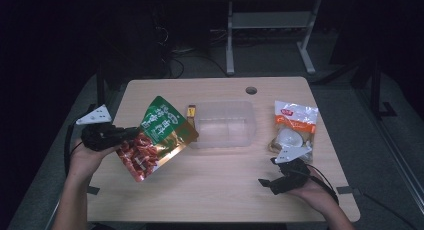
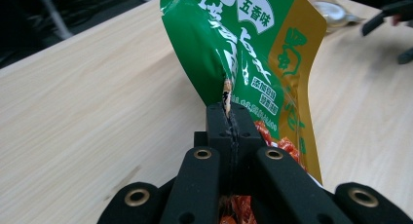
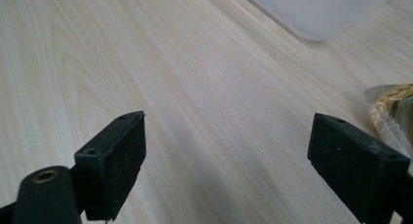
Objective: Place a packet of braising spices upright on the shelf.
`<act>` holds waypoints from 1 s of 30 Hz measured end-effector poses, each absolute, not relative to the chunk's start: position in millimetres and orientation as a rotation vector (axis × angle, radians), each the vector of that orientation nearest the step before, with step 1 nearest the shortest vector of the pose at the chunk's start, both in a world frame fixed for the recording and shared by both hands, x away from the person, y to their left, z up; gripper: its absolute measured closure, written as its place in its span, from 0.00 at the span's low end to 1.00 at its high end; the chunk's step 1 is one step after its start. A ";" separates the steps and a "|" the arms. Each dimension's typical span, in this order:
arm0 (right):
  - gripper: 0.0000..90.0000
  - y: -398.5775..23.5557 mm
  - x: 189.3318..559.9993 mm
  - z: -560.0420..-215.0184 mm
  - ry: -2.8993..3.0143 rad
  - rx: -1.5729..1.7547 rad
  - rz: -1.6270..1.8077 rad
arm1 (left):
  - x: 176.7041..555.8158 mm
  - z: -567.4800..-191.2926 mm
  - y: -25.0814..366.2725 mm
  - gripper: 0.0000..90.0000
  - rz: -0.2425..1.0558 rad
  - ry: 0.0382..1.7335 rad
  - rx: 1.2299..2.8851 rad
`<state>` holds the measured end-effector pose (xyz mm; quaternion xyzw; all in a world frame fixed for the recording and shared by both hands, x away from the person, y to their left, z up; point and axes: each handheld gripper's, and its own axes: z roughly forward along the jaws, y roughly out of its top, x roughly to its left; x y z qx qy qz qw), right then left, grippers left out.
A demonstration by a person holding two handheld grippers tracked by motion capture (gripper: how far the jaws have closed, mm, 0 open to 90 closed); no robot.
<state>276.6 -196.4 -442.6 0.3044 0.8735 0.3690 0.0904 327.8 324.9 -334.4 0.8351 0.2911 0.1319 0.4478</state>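
Green-and-gold foil makes up the snack pouch point(image 1: 156, 137), printed with Chinese characters and showing red wrapped pieces through its clear lower part; the left gripper point(image 2: 228, 118) has its jaws clamped on one crumpled edge, holding it tilted above the wooden table point(image 1: 215, 190) just left of the clear plastic container point(image 1: 223, 124). To land it well, I would carry it over the container before letting go. Jaws wide apart and holding nothing, the right gripper point(image 3: 226, 165) rests near the orange-and-white packet point(image 1: 294, 127).

You've got the green and gold snack pouch point(image 1: 159, 136) up off the table point(image 1: 215, 195), tilted, red pieces showing through its clear lower part, near the left edge.
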 end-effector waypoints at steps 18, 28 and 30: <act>0.15 -194.5 277.2 -435.7 2.628 0.909 1.191 | 325.4 -350.4 253.0 1.00 0.164 0.542 2.108; 0.15 -192.5 279.7 -423.3 2.611 0.887 1.277 | 322.3 -362.9 224.0 1.00 0.147 0.496 2.138; 0.15 -191.6 280.9 -421.6 2.610 0.882 1.288 | 321.2 -365.8 218.3 1.00 0.139 0.489 2.148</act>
